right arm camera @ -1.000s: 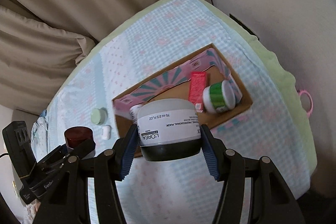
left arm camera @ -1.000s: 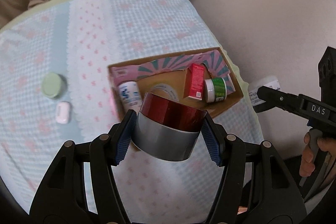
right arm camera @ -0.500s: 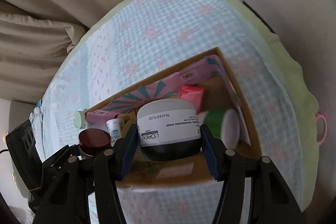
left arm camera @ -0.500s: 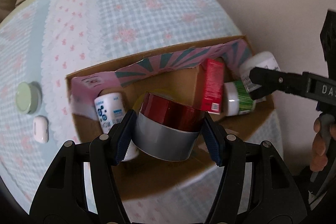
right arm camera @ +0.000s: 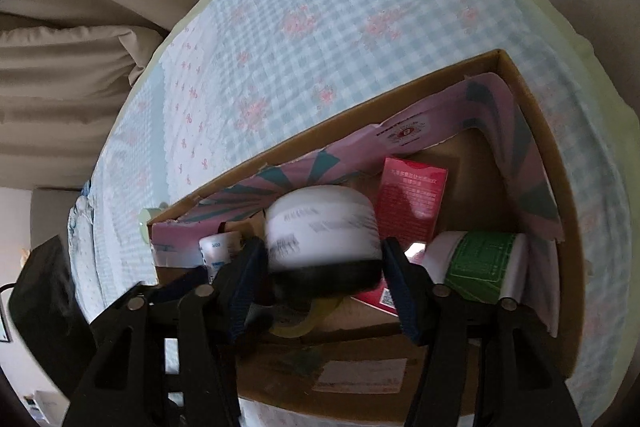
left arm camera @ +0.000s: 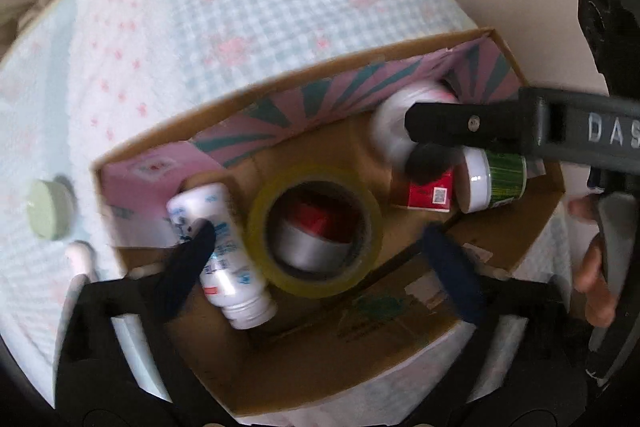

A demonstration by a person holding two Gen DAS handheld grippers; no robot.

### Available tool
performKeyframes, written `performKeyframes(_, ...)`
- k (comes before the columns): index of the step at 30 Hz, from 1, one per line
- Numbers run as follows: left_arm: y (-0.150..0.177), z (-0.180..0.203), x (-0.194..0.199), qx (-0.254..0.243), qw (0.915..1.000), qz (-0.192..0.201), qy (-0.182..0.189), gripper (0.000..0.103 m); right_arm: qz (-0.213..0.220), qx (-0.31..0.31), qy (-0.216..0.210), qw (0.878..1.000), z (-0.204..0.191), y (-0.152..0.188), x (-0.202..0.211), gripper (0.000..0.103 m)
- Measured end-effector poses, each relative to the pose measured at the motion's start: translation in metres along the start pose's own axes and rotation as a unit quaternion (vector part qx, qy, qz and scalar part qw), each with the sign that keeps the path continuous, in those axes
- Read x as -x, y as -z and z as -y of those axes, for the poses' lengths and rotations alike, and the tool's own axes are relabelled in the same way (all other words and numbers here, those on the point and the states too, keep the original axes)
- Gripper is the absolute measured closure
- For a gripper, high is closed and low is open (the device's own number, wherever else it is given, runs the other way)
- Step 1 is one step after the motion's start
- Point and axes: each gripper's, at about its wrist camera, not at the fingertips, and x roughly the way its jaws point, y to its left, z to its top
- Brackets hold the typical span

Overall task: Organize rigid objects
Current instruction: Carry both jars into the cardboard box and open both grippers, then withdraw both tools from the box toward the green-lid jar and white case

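On the checked cloth at far left sits a pale green lid (left arm camera: 50,209), outside the cardboard box (left arm camera: 360,359). Inside the box a white bottle (left arm camera: 224,255) lies beside the tape roll (left arm camera: 314,237), and the red-topped silver jar (left arm camera: 312,239) stands in the roll's core. The left tongs (left arm camera: 320,251) are spread wide and hold nothing. Further right lie a red carton (left arm camera: 428,193) and a green-labelled jar (left arm camera: 496,179). The right tongs (right arm camera: 322,291) flank the white jar (right arm camera: 320,231) with its dark base; whether they grip it, I cannot tell
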Motion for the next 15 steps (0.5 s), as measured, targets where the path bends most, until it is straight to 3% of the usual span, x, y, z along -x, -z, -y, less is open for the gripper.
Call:
performKeyframes(1,0.002,0.000,0.004,-0.005,0.9999,0.004,-0.011,0.000,0.005,-0.009,0.001,1.000,0.001,0.000,0.003,0.017)
performKeyframes(3,0.010,-0.005,0.010,-0.009,0.9996,0.007,-0.025,0.000,0.009,-0.009,0.004,1.000,0.004,0.001,0.011,0.000)
performKeyframes(15,0.038,-0.027,0.021,0.035,0.9990,0.007,-0.027,0.000,0.046,0.009,0.026,0.999,0.005,0.023,0.041,0.000)
